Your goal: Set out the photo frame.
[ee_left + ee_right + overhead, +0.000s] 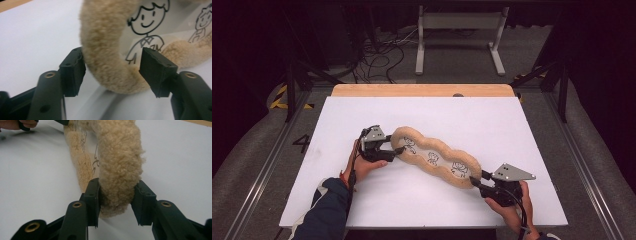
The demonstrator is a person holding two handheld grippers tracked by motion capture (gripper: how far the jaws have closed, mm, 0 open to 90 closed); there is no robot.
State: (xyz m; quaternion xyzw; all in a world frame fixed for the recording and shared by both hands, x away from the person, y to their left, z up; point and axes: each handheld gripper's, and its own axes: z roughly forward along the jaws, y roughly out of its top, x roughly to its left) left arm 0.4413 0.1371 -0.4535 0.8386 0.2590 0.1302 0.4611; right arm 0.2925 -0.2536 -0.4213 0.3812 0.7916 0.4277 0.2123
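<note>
A long tan plush frame with cartoon figures drawn on its white inner panel lies slantwise on the white table top. At the frame's left end, my left gripper has its jaws on either side of the fuzzy rim. One pad is outside the loop and the other inside, over a drawn figure, and both touch the fur. My right gripper holds the opposite end, at the front right. There its jaws visibly squeeze the rim between them. A hand holds each gripper.
A wooden strip runs along the table's far edge. Beyond it a white metal stand and loose cables sit on the floor. Metal rails flank the table on both sides.
</note>
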